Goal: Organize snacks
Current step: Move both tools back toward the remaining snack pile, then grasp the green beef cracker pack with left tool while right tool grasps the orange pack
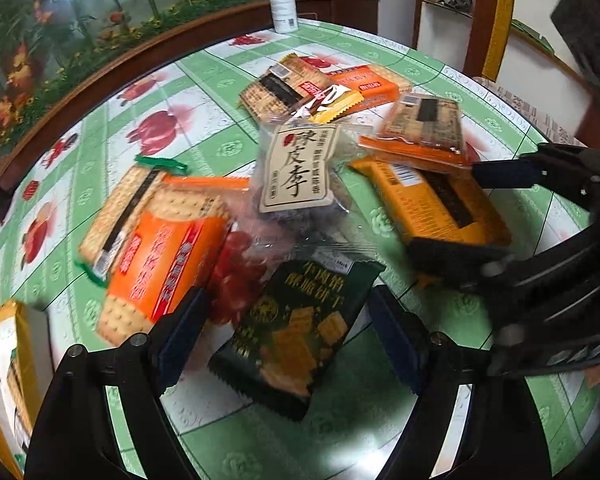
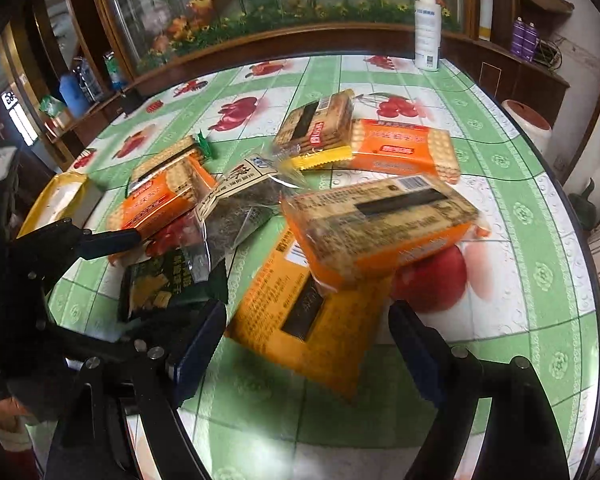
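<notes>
Meanwhile, both grippers drop onto a loose heap of snacks on the table [image 1: 220, 148], presumably to sort it. The left gripper [image 1: 288, 336] stands wide astride the green pack [image 1: 296, 332], pads apart from it; its long axis runs along the fingers, toward the plum bag [image 1: 296, 168]. The right gripper [image 2: 308, 344] stands wide astride the yellow pack [image 2: 308, 320], right of the plum bag, its long axis likewise pointing away.
</notes>
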The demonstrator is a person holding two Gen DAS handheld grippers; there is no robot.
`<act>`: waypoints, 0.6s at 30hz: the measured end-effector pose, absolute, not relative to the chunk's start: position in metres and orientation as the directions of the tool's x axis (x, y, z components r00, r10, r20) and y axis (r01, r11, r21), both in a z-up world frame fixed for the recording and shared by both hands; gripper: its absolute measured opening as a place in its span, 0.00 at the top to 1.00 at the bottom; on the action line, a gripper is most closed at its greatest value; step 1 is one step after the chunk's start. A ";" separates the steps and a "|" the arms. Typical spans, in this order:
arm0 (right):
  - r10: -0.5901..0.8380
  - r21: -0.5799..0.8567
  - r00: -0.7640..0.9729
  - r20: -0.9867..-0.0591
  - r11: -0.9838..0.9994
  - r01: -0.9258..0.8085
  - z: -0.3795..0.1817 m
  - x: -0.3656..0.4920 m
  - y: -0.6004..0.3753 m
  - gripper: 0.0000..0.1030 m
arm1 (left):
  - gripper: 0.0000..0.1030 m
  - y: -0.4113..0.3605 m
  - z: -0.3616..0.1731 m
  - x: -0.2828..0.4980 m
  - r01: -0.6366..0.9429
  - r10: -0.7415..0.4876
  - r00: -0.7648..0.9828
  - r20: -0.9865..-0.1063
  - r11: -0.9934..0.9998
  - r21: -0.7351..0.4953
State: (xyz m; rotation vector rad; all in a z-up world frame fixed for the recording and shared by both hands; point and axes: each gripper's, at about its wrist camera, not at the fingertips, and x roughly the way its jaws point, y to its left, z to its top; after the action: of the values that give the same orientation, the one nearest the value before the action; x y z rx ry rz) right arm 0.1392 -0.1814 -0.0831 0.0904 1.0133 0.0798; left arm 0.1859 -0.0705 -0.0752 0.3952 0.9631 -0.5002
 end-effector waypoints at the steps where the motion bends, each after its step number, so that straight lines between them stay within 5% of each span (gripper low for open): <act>1: 0.093 0.097 0.523 -0.847 0.995 -0.020 -0.085 0.143 -0.178 0.17 | 0.19 -0.072 -0.075 0.188 0.569 -0.226 0.469 -0.854 0.817 0.097; 8: 0.075 0.068 0.511 -0.856 0.997 -0.033 -0.090 0.158 -0.175 0.20 | 0.19 -0.060 -0.078 0.190 0.525 -0.250 0.446 -0.859 0.851 0.024; 13: 0.083 0.063 0.512 -0.855 0.996 -0.057 -0.091 0.154 -0.179 0.21 | 0.51 -0.060 -0.073 0.178 0.533 -0.251 0.440 -0.862 0.846 0.025; 18: 0.090 0.060 0.514 -0.853 0.995 -0.075 -0.090 0.145 -0.188 0.22 | 0.58 -0.057 -0.072 0.169 0.531 -0.257 0.435 -0.863 0.847 0.015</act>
State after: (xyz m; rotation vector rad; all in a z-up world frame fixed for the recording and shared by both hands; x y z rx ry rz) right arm 0.1446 -0.1881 -0.0902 0.0162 1.0256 0.0992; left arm 0.1686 -0.0573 -0.0723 0.3045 1.0086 -0.5004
